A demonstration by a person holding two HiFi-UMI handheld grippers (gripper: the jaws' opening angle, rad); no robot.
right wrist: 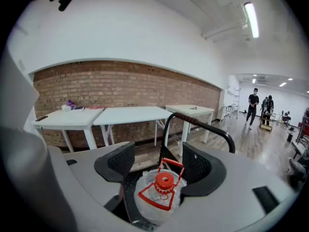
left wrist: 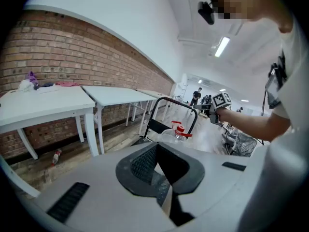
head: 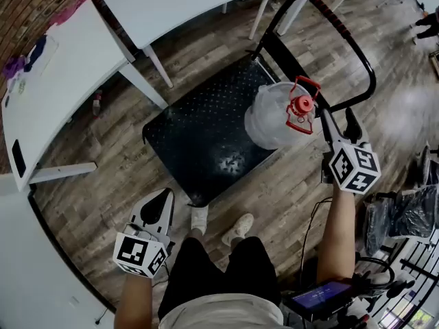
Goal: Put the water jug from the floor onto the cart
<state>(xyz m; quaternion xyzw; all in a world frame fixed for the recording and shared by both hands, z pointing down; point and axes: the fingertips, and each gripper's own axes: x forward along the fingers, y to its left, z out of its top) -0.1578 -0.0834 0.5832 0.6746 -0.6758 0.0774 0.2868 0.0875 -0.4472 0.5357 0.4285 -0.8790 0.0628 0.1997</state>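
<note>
Water jug (head: 274,118) stands upright, long axis vertical and red cap (head: 302,105) pointing up, at the right edge of the cart (head: 199,136) deck near its push handle (head: 343,29). Just right of the cap, the right gripper (head: 337,115) reaches forward on an outstretched forearm, jaws spread wide with the cap showing between them but clamping nothing. The left gripper (head: 161,204) hangs low beside the person's left leg above the floor (head: 103,156), well apart from the jug, jaws together and empty.
</note>
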